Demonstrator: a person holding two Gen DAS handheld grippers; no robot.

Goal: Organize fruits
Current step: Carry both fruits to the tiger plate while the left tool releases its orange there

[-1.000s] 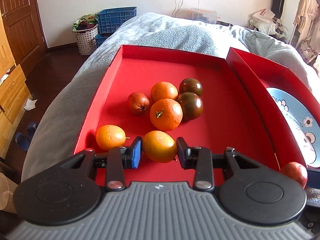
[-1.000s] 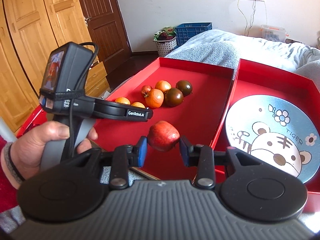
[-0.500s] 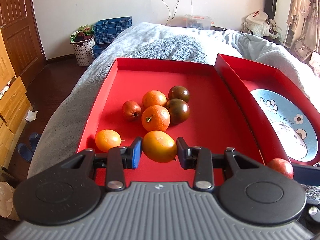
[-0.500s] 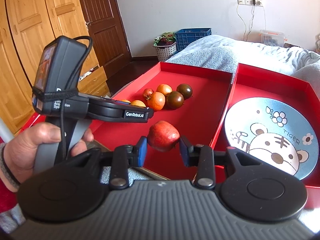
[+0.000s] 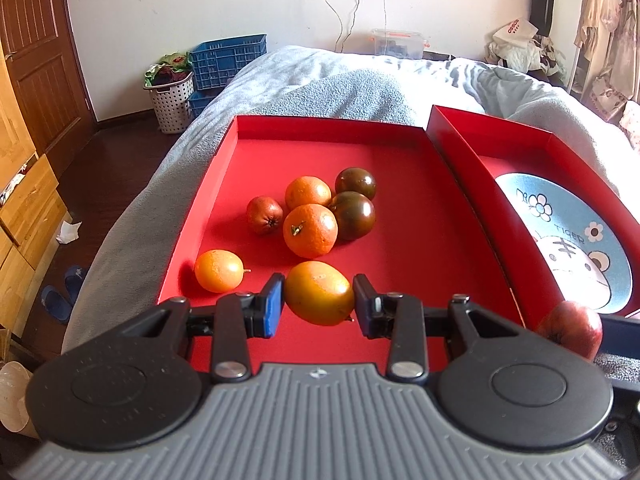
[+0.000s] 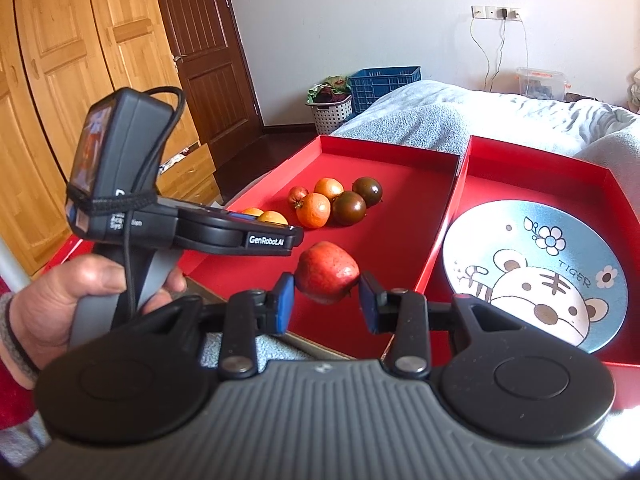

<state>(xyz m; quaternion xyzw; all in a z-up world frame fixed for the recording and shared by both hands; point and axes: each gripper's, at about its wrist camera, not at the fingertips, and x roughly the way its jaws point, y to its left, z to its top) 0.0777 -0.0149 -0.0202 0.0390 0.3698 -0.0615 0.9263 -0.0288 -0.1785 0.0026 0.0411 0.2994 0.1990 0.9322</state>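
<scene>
Fruits sit mostly in the shallow red cardboard tray on the left (image 5: 400, 152), clustered mid-tray: two round oranges (image 5: 310, 231), two dark green-brown tomatoes (image 5: 353, 215), a small red fruit (image 5: 264, 215), and one smaller orange (image 5: 219, 271) alone near the left wall; my left gripper (image 5: 319, 300) is clamped narrow on a yellow-orange oval fruit (image 5: 319, 299), held above the near end of that tray; my right gripper (image 6: 326, 294) is closed on a red apple-like fruit (image 6: 328, 267), poised over the near edge of the same tray; the person's hand (image 6: 60, 300) grips the left tool's handle in the right view; the second red tray (image 6: 600, 172) on the right holds a round blue plate with a cartoon tiger (image 6: 532, 276), and nothing lies on it yet; I judge both pickups done and the carry to the plate in hand; next, I would swing right over the dividing walls, lower each fruit onto the plate, and open gently, since round fruit may roll off.
</scene>
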